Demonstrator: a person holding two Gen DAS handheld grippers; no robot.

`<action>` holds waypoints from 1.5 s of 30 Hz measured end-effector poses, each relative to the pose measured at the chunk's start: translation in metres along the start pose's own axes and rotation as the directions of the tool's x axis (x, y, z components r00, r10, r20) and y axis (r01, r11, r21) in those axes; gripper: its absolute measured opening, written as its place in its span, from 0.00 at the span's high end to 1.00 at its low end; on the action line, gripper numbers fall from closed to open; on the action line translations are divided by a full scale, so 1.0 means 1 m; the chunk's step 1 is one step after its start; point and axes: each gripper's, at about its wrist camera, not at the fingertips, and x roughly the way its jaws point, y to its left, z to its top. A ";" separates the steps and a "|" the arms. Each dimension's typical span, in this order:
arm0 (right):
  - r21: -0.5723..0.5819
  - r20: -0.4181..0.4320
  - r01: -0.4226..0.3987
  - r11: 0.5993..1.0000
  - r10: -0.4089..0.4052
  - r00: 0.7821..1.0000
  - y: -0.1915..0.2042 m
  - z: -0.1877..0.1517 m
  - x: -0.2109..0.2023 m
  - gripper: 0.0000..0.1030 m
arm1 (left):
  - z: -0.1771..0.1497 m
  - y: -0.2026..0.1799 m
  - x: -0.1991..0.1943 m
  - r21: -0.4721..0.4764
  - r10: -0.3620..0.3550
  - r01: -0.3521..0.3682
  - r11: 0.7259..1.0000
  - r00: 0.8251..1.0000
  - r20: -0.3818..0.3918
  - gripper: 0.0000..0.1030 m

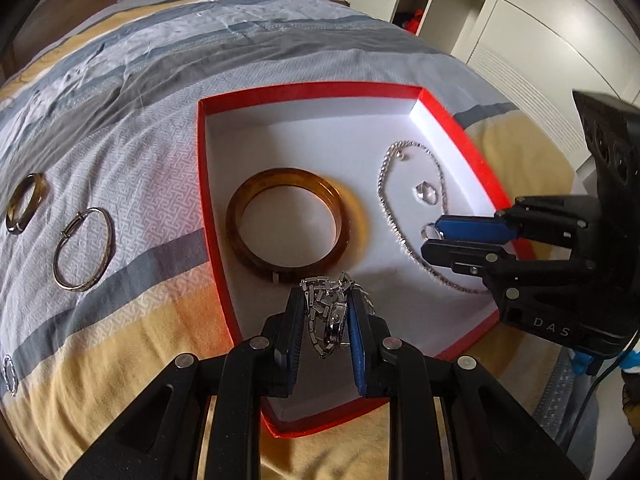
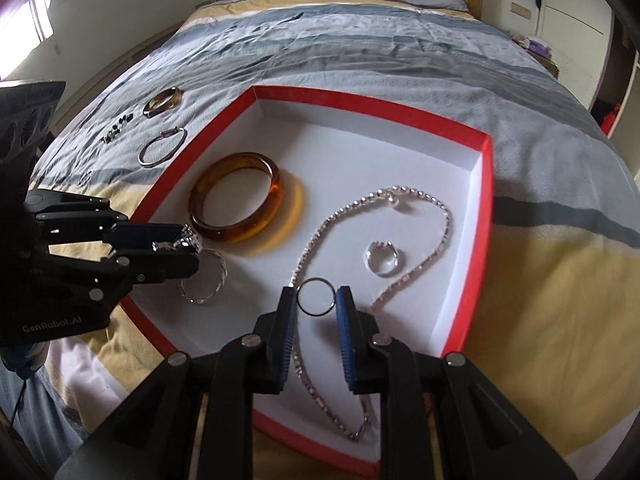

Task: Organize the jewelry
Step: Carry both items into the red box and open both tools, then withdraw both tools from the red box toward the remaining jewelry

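A red box with a white floor lies on the bed. In it lie an amber bangle, a silver chain necklace and a clear-stone ring. My left gripper is shut on a silver link bracelet above the box's near left part. A twisted silver hoop hangs below it. My right gripper is shut on a thin dark ring over the box floor.
On the striped bedcover left of the box lie a silver bangle, a tortoise-coloured bangle, dark beads and a small silver piece. White wardrobes stand beyond the bed.
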 end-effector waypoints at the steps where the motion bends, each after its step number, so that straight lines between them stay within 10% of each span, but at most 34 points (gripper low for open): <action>1: -0.007 -0.006 0.000 1.000 0.000 1.000 0.001 0.001 0.002 0.81 | 0.000 -0.001 0.001 0.002 0.000 0.000 1.000 1.000 -0.002 0.80; 17: -0.008 -0.037 0.020 1.000 -0.020 0.999 0.006 -0.003 -0.004 0.80 | -0.004 -0.001 -0.001 0.013 -0.007 0.007 1.000 1.000 -0.006 0.78; 30: 0.091 0.051 0.052 0.994 -0.057 0.997 0.004 -0.019 -0.063 0.78 | -0.018 -0.004 -0.063 -0.021 -0.008 0.010 1.000 0.996 0.091 0.47; 45: 0.084 0.192 0.021 0.996 -0.036 0.981 0.068 -0.033 -0.138 0.77 | -0.123 0.048 -0.168 -0.159 0.127 -0.104 0.982 0.981 0.146 0.46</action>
